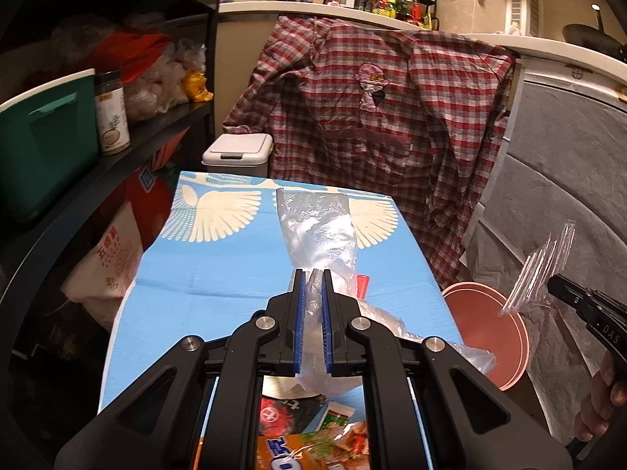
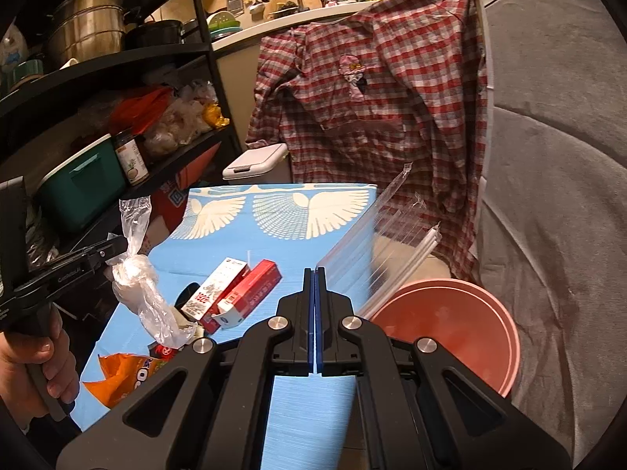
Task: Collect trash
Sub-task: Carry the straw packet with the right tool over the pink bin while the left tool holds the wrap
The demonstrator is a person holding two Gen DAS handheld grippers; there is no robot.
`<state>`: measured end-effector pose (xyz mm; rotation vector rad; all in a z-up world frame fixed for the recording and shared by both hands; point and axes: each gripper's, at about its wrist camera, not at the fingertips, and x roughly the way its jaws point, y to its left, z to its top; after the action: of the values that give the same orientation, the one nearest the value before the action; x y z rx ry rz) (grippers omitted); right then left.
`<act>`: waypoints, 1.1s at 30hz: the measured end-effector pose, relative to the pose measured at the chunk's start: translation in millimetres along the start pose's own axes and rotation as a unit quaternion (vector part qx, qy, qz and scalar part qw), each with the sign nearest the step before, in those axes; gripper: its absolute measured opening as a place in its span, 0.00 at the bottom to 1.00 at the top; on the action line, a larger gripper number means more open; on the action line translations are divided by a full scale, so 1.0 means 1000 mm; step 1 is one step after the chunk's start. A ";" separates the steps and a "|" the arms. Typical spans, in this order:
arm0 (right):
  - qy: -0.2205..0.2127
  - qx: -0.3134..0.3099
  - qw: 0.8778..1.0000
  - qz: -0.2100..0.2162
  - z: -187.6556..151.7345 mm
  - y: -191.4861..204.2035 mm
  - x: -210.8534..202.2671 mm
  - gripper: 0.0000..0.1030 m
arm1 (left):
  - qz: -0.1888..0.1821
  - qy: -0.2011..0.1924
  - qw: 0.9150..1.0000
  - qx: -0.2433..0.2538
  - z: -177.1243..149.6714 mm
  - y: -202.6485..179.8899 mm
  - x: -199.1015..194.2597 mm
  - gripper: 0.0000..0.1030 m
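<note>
Trash count: two pieces were in grip, the rest lay on the blue table cover with white wing print (image 1: 219, 270). Left gripper (image 1: 312, 274) had its blue pads (image 1: 299, 313) narrowed on a crumpled clear plastic bag (image 1: 313, 231), held above the table's middle; the bag hung through the jaws at both ends. Right gripper (image 2: 315, 274) was pinched almost fully together on a flat clear ribbed plastic sleeve (image 2: 376, 243), held past the table's right edge, above one pink round plastic bin (image 2: 450, 313) standing on the floor just beside that edge.

On the table near its front edge: two red-and-white cartons (image 2: 235, 293) lying side by side and touching, one marked "1300"; one orange snack wrapper (image 2: 117, 376) at the front left corner, lettering only partly readable; one red-black wrapper (image 1: 286, 411), mostly hidden by the left gripper frame. Right gripper body read "DAS" in the left wrist view.

Surroundings: one red-white plaid shirt (image 1: 372, 117) hung from the counter edge behind the table's far edge. One white pedal bin with lid (image 1: 239, 152) stood beyond the far left corner. Black shelf rack (image 2: 203, 78) on the left carried one green lidded box (image 1: 43, 145), one spice jar (image 1: 111, 117) and steel pots (image 2: 86, 23). Grey fabric (image 2: 548, 156) filled the right side.
</note>
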<state>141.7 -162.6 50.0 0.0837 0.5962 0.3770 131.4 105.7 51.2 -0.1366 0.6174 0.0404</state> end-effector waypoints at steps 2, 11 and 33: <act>0.001 0.004 1.000 -0.003 0.001 -0.006 -0.001 0.01 | -0.003 -0.001 1.000 0.003 0.001 -0.007 0.001 0.07; 0.000 0.021 1.000 -0.023 0.004 -0.031 -0.009 0.01 | -0.019 -0.003 1.000 0.017 0.002 -0.038 0.009 0.07; 0.022 0.053 0.997 -0.049 0.007 -0.079 -0.010 0.01 | -0.069 0.007 0.996 0.062 0.000 -0.130 0.046 0.07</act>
<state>163.8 -239.5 46.7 0.1468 0.6606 0.2529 179.5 -22.9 39.7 -0.0589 0.6207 -0.1314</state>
